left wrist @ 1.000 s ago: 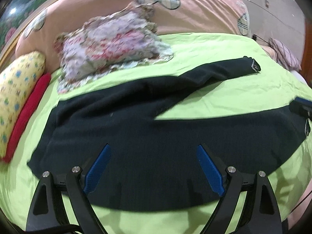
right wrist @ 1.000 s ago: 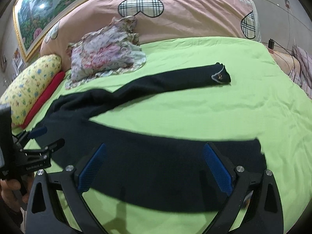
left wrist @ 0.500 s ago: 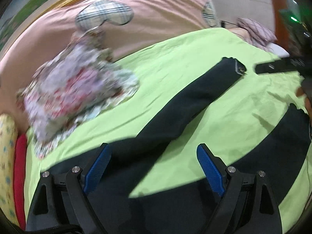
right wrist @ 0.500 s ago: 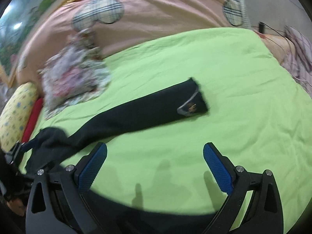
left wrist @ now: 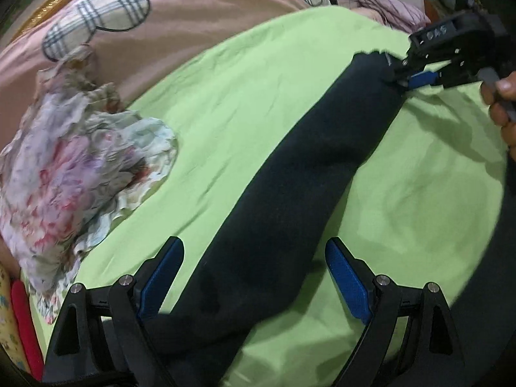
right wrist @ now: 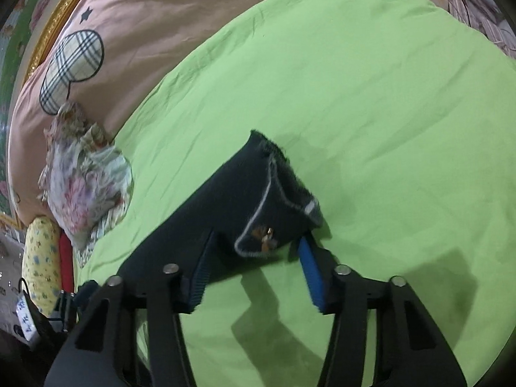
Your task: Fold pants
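Dark knit pants (left wrist: 309, 174) are lying flat on the green sheet (right wrist: 371, 96), one leg running toward the bed's far right corner. Right gripper (right wrist: 254, 258) is straddling the hem (right wrist: 274, 206), fingers partly open, nothing pinched yet, likely setting up to lift it. Left gripper (left wrist: 254, 277) is hovering wide open, empty, over the leg nearer the waist. Crumpled floral cloth (left wrist: 74, 167) is sitting by the headboard edge.

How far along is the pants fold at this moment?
Early stage. No fold is visible: the dark pants have one leg lying stretched out flat on the green sheet. In hand: the right gripper straddles the leg's cuff, jaws open; the left gripper hovers open over that leg. Left: gripping and every fold.
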Motion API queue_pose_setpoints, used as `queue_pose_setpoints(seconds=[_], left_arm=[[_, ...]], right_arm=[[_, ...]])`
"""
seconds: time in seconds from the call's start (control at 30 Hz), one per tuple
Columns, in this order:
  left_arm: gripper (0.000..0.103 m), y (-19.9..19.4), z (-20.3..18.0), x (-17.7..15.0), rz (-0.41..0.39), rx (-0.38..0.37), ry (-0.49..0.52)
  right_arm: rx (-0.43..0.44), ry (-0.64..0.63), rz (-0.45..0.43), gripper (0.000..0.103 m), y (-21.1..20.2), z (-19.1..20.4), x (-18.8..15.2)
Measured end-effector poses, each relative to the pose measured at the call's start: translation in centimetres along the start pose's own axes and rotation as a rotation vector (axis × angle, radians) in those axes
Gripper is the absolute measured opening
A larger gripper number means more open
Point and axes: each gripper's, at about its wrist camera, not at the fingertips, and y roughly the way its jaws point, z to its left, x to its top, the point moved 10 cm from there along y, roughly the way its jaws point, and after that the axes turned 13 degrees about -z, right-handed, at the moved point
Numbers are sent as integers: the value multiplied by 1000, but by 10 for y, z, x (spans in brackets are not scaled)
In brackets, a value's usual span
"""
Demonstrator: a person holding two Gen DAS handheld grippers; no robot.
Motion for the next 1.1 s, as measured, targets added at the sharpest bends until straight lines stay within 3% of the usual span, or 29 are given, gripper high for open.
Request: queue_pose_setpoints(seconds=[0.07, 0.1, 0.13, 0.17, 0.3, 0.37, 0.63, 1.1], left_arm=[[84, 13, 0, -5, 33, -11, -10], [79, 17, 0, -8, 47, -23, -19], [66, 18, 0, -8, 50, -53, -43], [49, 17, -2, -8, 54, -97, -75], [24, 6, -2, -5, 53, -176, -138], [18, -4, -3, -2, 44, -209, -161], [15, -62, -12, 8, -17, -279, -184], [14, -162, -75, -31, -46, -327, -131]], right_arm=[[10, 6, -14, 23, 1, 1, 4], [22, 15, -20, 19, 1, 2, 6], [31, 17, -29, 13, 0, 2, 8], [34, 13, -40, 12, -2, 3, 10], [50, -2, -71, 9, -14, 7, 15], [59, -8, -76, 9, -21, 10, 17], [121, 14, -95, 9, -73, 22, 24], [110, 13, -51, 8, -176, -6, -71]])
